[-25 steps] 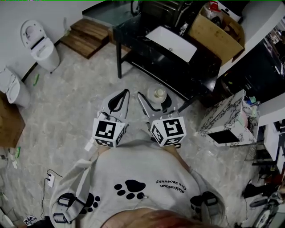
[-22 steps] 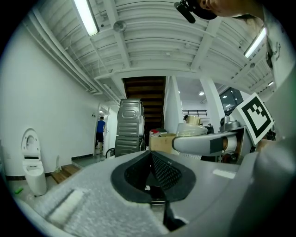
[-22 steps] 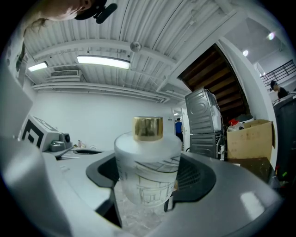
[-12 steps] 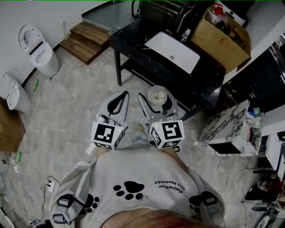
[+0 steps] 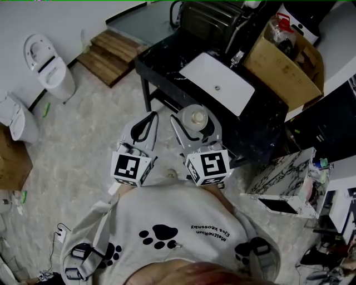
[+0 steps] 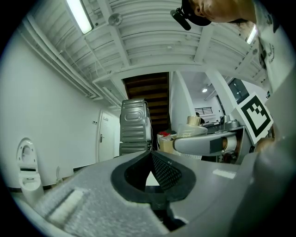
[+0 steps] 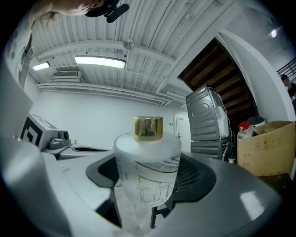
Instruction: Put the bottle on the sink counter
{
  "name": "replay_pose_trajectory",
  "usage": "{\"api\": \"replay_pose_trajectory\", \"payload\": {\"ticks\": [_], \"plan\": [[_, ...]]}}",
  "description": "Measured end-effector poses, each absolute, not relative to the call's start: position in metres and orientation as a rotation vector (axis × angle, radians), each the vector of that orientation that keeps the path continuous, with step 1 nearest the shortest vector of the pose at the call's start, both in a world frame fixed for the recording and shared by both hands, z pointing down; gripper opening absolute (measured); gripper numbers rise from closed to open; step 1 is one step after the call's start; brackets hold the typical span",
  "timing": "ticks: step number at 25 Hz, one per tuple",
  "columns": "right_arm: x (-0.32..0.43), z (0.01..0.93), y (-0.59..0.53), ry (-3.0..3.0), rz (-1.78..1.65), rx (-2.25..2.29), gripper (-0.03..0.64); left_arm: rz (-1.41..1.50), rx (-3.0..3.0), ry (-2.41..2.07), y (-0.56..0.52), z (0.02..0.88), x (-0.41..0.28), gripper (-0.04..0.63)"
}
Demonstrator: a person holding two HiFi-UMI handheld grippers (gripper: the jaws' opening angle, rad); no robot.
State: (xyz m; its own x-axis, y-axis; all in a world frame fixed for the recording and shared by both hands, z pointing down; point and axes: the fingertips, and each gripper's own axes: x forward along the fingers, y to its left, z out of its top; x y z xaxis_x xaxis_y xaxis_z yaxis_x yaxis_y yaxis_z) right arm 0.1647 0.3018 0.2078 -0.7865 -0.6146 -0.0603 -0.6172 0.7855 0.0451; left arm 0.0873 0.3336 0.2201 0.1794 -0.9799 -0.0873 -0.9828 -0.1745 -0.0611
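A frosted glass bottle (image 5: pixel 196 118) with a gold cap stands upright between the jaws of my right gripper (image 5: pixel 194 126), which is shut on it. In the right gripper view the bottle (image 7: pixel 147 169) fills the gap of the right gripper (image 7: pixel 149 185), its cap above the jaw tips. The bottle hangs over the floor just in front of the black sink counter (image 5: pixel 162 55), whose white basin (image 5: pixel 218 83) lies beyond. My left gripper (image 5: pixel 147 120) is level beside it, shut and holding nothing; in its own view the left gripper (image 6: pixel 150 157) has its jaw tips together.
Two white toilets (image 5: pixel 49 60) stand at the left by wooden steps (image 5: pixel 109 48). A cardboard box (image 5: pixel 283 54) sits right of the counter, a metal appliance (image 5: pixel 212 17) behind it. A marble-patterned box (image 5: pixel 281 177) lies on the floor at the right. A faucet (image 5: pixel 239 56) rises behind the basin.
The person has stepped toward the sink counter, which now sits nearer and larger in the head view. Both grippers and the held bottle came closer to its front edge.
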Motion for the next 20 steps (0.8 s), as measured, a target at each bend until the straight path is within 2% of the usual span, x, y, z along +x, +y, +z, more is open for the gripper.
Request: {"api": "replay_pose_trajectory", "payload": {"ticks": [9,20], "plan": [[0.148,0.205,0.234,2.966,0.137,-0.917,0.334,0.067,-2.292,2.008,0.266,0.222,0.076,0.002],[0.144,0.225,0.222,3.002,0.058,-0.896,0.334,0.006,-2.29,2.078,0.256,0.241,0.068,0.003]]}}
